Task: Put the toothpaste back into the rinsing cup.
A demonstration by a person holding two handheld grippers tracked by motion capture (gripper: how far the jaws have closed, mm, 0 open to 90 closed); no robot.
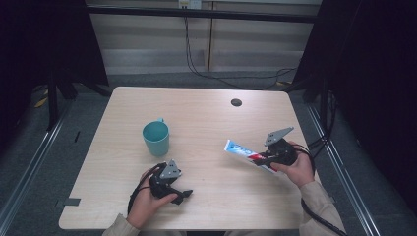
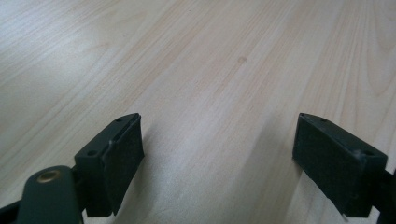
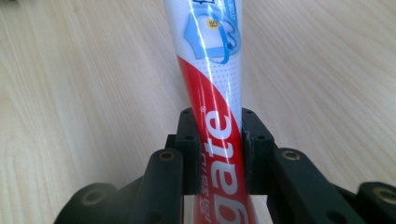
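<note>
The right gripper (image 1: 269,158) is clamping a toothpaste tube (image 3: 212,93) at the table's (image 1: 206,118) near right; the teal cup (image 1: 156,138) is waiting left, apparently unfilled. The left gripper (image 2: 217,158) is resting wide open, empty.

The left gripper (image 1: 183,195) was matte black, with a grey three-cornered plate on top and a black cable looping back beside the wrist. Its fingers (image 2: 114,161) were blocky black pads with small screw holes along their edges and a brass-coloured pivot pin behind. The right gripper (image 1: 261,158) matched it: black body, grey plate, black cable, brass-ringed bolts on its linkage arms. The person wore beige long sleeves (image 1: 319,201).
</note>
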